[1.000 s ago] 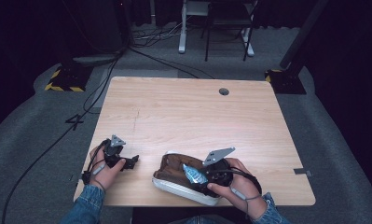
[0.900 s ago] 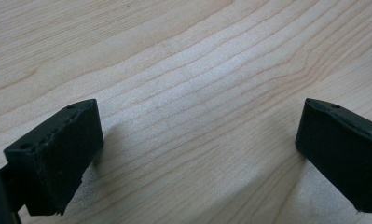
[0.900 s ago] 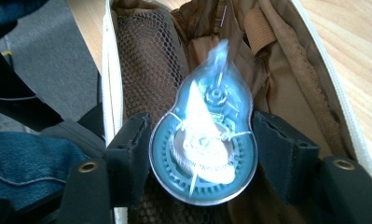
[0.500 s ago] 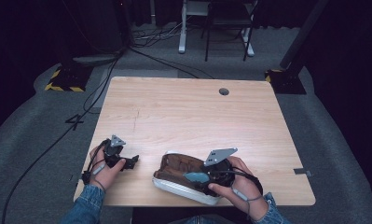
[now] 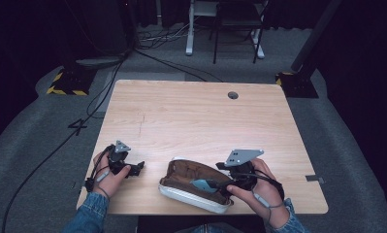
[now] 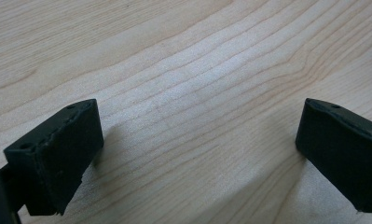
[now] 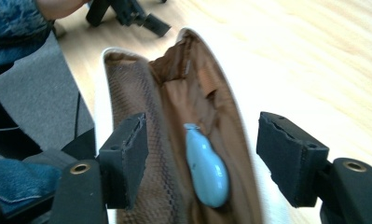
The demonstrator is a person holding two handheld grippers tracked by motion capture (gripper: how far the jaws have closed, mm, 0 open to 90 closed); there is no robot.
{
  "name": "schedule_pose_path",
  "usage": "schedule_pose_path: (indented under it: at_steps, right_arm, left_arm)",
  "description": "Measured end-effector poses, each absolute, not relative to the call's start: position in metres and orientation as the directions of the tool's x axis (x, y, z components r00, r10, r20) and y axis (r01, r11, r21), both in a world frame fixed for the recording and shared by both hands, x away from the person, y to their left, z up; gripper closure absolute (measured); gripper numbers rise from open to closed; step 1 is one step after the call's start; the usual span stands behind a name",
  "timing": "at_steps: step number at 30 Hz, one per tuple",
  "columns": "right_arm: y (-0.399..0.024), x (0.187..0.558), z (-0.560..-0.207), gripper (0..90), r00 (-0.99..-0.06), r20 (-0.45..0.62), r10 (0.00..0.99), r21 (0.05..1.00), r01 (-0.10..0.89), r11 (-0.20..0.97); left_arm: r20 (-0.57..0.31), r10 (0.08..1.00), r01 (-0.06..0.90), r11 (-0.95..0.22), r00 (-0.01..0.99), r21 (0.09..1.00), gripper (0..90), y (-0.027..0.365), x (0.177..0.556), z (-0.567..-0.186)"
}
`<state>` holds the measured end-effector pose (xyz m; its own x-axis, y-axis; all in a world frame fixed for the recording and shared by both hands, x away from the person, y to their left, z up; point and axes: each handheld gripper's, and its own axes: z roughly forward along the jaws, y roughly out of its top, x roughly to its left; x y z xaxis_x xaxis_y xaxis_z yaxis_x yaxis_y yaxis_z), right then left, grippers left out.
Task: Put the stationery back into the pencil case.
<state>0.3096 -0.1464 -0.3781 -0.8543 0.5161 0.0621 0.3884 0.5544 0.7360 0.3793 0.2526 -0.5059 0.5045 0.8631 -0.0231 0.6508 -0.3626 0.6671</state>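
Observation:
An open pouch point(image 5: 181, 193), white outside with a brown lining point(image 7: 174, 93), lies near the table's front edge. A smooth light-blue object point(image 7: 206, 165) rests inside it, also visible from above point(image 5: 203, 184). My right gripper point(image 7: 204, 135) is open, its jaws standing wide on either side of the blue object without touching it; in the high view the right gripper point(image 5: 219, 180) sits at the pouch's right end. My left gripper point(image 6: 193, 144) is open over bare wood with nothing between its jaws, and the left gripper point(image 5: 137, 167) rests left of the pouch.
The wooden table point(image 5: 191, 121) has a small round cable hole point(image 5: 233, 95) near its far edge. The pouch lies close to the front edge, by denim sleeves. Cables, a stand and chair legs are on the grey floor beyond the table.
The blue object has settled a little lower into the pouch beside the right gripper. The left gripper has stayed where it was.

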Motion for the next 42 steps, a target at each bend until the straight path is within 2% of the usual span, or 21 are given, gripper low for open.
schedule_pose_path:
  at_steps: [11,20,29,42]
  right_arm:
    - [-0.173,0.319,-0.369,33.5,-0.811,0.040,0.584,0.764,0.402,0.505]
    - [-0.207,0.336,-0.372,31.4,-0.737,0.011,0.676,0.772,0.435,0.463]
    - [-0.249,0.364,-0.397,30.0,-0.625,-0.012,0.781,0.750,0.510,0.420]
    - [-0.285,0.387,-0.441,29.3,-0.520,-0.002,0.854,0.713,0.598,0.366]
  left_arm:
    - [-0.021,0.864,0.651,-0.363,0.503,0.666,0.4,0.252,0.380,-0.506]
    - [-0.028,0.862,0.652,-0.362,0.507,0.667,0.2,0.251,0.381,-0.506]
    - [-0.027,0.862,0.650,-0.361,0.506,0.669,0.2,0.251,0.382,-0.506]
    - [-0.027,0.862,0.650,-0.360,0.506,0.669,0.2,0.250,0.383,-0.506]
